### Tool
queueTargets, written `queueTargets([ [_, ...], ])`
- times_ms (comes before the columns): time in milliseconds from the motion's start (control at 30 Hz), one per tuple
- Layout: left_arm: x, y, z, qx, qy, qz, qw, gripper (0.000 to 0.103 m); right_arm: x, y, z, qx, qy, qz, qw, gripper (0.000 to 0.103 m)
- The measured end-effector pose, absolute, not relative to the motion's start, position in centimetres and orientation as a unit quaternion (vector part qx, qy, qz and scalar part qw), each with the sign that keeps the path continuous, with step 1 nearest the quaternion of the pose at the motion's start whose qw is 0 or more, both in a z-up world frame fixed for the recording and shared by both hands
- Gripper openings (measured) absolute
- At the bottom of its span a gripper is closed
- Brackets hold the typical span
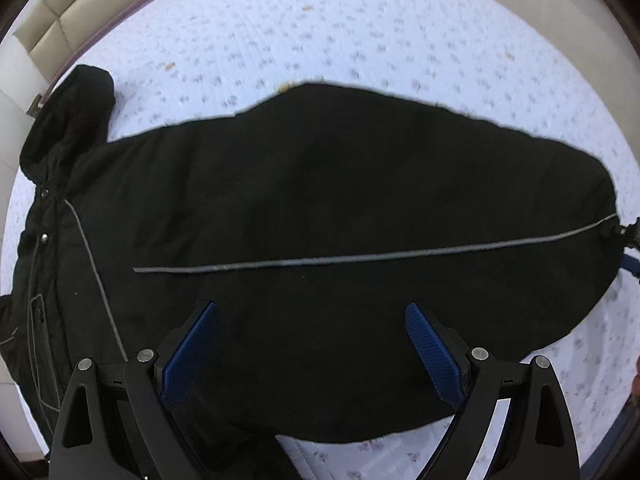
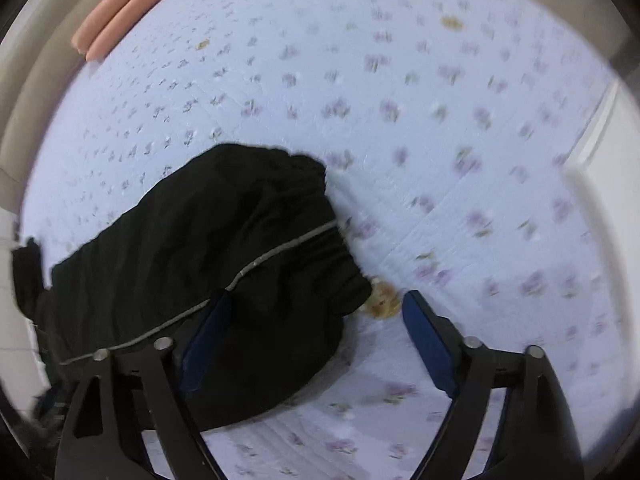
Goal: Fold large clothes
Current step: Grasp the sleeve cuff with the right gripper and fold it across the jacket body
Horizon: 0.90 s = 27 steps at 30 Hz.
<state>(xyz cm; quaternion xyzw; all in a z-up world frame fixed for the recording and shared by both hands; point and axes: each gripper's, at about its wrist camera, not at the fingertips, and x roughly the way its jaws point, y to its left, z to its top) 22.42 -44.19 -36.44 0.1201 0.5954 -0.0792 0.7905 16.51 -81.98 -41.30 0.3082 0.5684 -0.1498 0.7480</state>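
Note:
A large black jacket [image 1: 320, 200] with grey piping lies flat across the white floral bedspread [image 1: 320, 32], its snap-button front at the left. My left gripper [image 1: 312, 320] is open and empty, hovering over the jacket's near part. In the right wrist view the jacket's gathered end [image 2: 224, 240] lies to the left, with a tan fur patch [image 2: 382, 300] at its edge. My right gripper [image 2: 316, 316] is open and empty, just above the bedspread [image 2: 440, 140], its left finger over the jacket's edge.
A beige padded headboard [image 1: 52, 20] curves along the far left. A pink rolled item [image 2: 116, 20] lies at the bed's far left edge. A white surface [image 2: 600, 200] stands at the right. The right gripper's tip [image 1: 630, 236] shows at the jacket's right end.

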Motion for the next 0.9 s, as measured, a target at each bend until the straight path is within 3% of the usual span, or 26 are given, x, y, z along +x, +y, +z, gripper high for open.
queueTargets([
  [67, 22.3, -44.2, -36.9, 0.122, 0.596, -0.077, 0.79, 0.094, 16.7, -81.4, -41.2, 0.3, 0.57, -0.138, 0.753, 0.075],
  [133, 22.1, -44.2, -37.1, 0.122, 0.597, -0.075, 0.789, 0.094, 17.2, -80.9, -40.9, 0.306, 0.568, -0.112, 0.755, 0.043],
  [200, 21.9, -44.2, -37.1, 0.123, 0.598, -0.074, 0.789, 0.094, 17.2, -80.5, -40.5, 0.311, 0.564, -0.096, 0.759, 0.024],
  [233, 21.9, -44.1, -37.1, 0.123, 0.598, -0.074, 0.788, 0.094, 17.2, -80.2, -39.7, 0.3, 0.56, -0.095, 0.766, 0.021],
  [400, 21.7, -44.2, -37.2, 0.124, 0.597, -0.077, 0.789, 0.094, 16.2, -79.4, -35.6, 0.255, 0.529, -0.107, 0.802, 0.018],
  [567, 21.4, -44.1, -38.3, 0.121, 0.605, -0.073, 0.783, 0.094, 16.5, -78.9, -40.1, 0.243, 0.583, -0.131, 0.764, 0.018],
  [700, 20.9, -43.7, -36.5, 0.116, 0.596, -0.075, 0.791, 0.094, 16.9, -78.9, -40.6, 0.249, 0.585, -0.137, 0.759, 0.019],
  [900, 20.0, -41.0, -32.5, 0.088, 0.581, -0.066, 0.806, 0.094, 16.4, -76.7, -36.9, 0.221, 0.574, -0.131, 0.778, 0.017],
])
